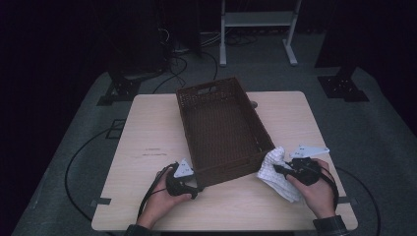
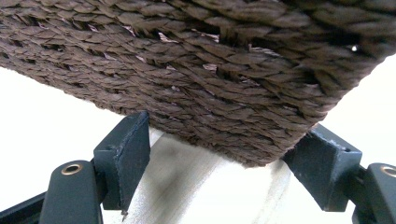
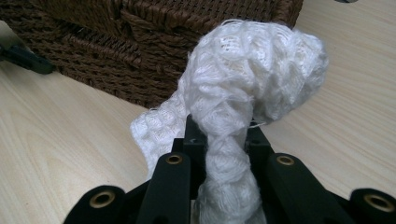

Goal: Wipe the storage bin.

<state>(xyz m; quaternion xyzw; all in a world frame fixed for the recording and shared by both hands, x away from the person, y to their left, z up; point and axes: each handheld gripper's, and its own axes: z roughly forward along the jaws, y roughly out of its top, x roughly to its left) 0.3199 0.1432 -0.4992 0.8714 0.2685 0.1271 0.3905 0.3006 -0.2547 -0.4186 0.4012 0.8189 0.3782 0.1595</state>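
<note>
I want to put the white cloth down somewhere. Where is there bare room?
The basket is bare inside. Open table lies left of it, and more at the far right. The near edge is crowded: the left gripper at the basket's corner, the right gripper holding the cloth.

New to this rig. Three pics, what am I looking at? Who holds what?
No robot here: a person works at a table with a handheld two-jaw claw in each hand. The wide picture comes from a fixed camera above, looking forward and down; the forearms come in from the bottom. The other two come from cameras riding on the claws, looking along their black jaws.

On the table stands a brown woven basket, nothing visible inside it. The left claw sits at the basket's near corner; in the left gripper view its jaws stand open, one on each side of that corner, not clamped. The right claw is shut on a white knitted cloth, bunched between its jaws and partly lifted just right of the basket, the rest trailing on the table.
</note>
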